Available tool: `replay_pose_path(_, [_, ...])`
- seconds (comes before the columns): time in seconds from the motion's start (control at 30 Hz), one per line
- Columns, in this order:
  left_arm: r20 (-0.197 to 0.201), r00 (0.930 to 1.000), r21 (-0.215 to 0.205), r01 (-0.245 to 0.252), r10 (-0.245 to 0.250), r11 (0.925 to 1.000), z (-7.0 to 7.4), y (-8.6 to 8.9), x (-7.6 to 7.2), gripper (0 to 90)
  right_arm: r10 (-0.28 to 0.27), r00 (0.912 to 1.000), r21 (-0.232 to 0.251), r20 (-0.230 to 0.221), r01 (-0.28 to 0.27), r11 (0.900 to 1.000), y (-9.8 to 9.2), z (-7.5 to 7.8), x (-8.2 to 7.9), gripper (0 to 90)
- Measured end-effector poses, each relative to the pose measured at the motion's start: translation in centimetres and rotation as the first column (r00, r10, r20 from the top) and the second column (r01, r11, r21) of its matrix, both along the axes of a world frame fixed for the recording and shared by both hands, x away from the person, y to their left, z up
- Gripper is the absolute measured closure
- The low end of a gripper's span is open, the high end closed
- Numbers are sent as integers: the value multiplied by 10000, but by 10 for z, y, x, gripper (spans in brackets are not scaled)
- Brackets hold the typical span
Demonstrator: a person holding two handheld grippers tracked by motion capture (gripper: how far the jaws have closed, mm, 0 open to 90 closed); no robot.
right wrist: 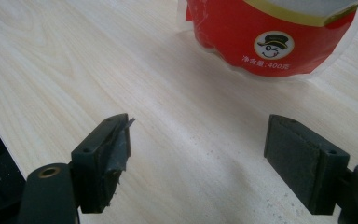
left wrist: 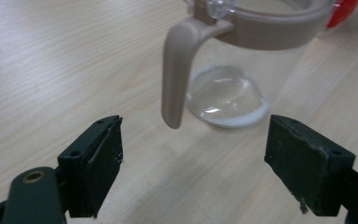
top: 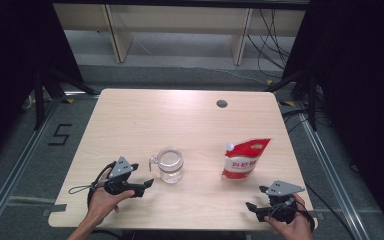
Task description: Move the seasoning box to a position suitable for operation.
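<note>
You're barely getting started here, far as I can tell. Your left gripper (top: 141,176) is hovering over the bench toward its near-left corner, jaws spread wide and holding nothing, pointing at the clear glass jug with the beige plastic rim and handle (top: 169,164). In the left gripper view the jug's beige handle (left wrist: 176,74) is sitting just ahead of the open jaws, roughly between them but not touched yet. The jug is standing upright a bit left of the middle, closer to the near edge, and it's looking empty.

Your right gripper (top: 259,198) is hanging by the near-right corner, also wide open and empty, aiming at the red-and-white stand-up pouch with a spout (top: 245,158), which is standing toward the right edge, well apart from the jug.

So my guess: nothing is gripped, nothing is poured, spout cap probably still closed. Grabbing the handle, picking up the pouch and pouring are all left.

Writing: the pouch bottom is showing a cartoon face in a top hat (right wrist: 273,44) and white text ending in "400" something; the Chinese characters are too blurry for me.
</note>
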State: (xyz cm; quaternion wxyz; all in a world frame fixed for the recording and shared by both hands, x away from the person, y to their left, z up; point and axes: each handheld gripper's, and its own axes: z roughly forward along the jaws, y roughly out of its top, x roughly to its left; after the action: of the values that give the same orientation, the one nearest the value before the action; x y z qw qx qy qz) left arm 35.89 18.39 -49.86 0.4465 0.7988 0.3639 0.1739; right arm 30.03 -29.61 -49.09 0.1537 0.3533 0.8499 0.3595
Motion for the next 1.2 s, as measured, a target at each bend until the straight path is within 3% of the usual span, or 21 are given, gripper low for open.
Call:
replay_pose_path(0.03, [0,10000,0,0,0,10000,0,0,0,201,0,10000,0,0,0,10000,0,0,0,235])
replay_pose_path(0.07, [280,9996,447,51,-64,9990,1,-1,6,225,-11,10000,-23,39,11,10000,1,0,-1,241])
replay_pose_path(0.1, [280,9996,447,51,-64,9990,1,-1,6,242,-11,10000,-23,39,11,10000,1,0,-1,241])
replay_pose_path(0.13, [543,9985,527,-30,1,9986,1,-3,10,293,17,10000,-65,18,-17,10000,2,0,-1,250])
replay_pose_path(0.27, [772,9969,472,80,-116,9989,2,-6,15,450,52,10000,-99,65,-51,9999,1,0,0,250])
replay_pose_path(0.3, [930,9954,438,185,-225,9989,3,-8,16,450,-29,10000,-52,-60,29,10000,1,0,-1,250])
replay_pose_path(0.33, [1044,9942,383,237,-276,9990,6,-11,15,512,94,9998,-167,171,-91,9998,0,-1,1,249])
replay_pose_path(0.4, [1259,9912,563,330,-399,9979,9,-13,15,543,188,9996,-175,189,-185,9997,0,-2,1,249])
replay_pose_path(0.5, [1313,9902,643,385,-467,9972,10,-15,15,600,97,9999,-112,43,-96,9999,0,-2,1,249])
replay_pose_path(0.53, [1321,9895,908,474,-592,9947,11,-15,16,624,117,9999,-150,97,-116,9998,1,-2,1,249])
replay_pose_path(0.57, [1321,9895,908,474,-592,9947,11,-15,16,635,117,9999,-150,97,-116,9998,1,-2,1,249])
replay_pose_path(0.6, [1502,9855,995,641,-787,9930,11,-14,18,635,48,10000,-112,30,-48,9999,1,-1,0,249])
replay_pose_path(0.63, [1319,9894,622,537,-615,9966,9,-14,19,661,107,9999,-145,3,-107,9998,1,-1,0,249])
replay_pose_path(0.73, [1322,9897,446,493,-548,9978,8,-14,20,714,172,9999,-154,-4,-172,9997,2,-2,0,251])
replay_pose_path(0.83, [1409,9878,507,604,-670,9969,9,-12,21,753,250,9996,-184,102,-248,9995,2,-1,0,251])
replay_pose_path(0.97, [1205,9904,265,647,-675,9976,8,-11,21,755,314,9995,-222,95,-312,9993,3,-2,0,253])
replay_pose_path(1.03, [1298,9872,463,869,-923,9951,9,-10,21,755,284,9995,-211,115,-282,9994,3,-2,0,254])
replay_pose_path(1.1, [1083,9908,152,800,-811,9967,8,-12,18,754,336,9993,-227,144,-332,9992,3,-2,0,254])
replay_pose_path(1.13, [1257,9873,360,933,-971,9950,9,-12,18,754,336,9993,-230,142,-333,9992,3,-2,0,255])
replay_pose_path(1.2, [1180,9874,253,1032,-1055,9943,8,-15,16,753,362,9992,-229,156,-358,9991,3,-2,0,256])
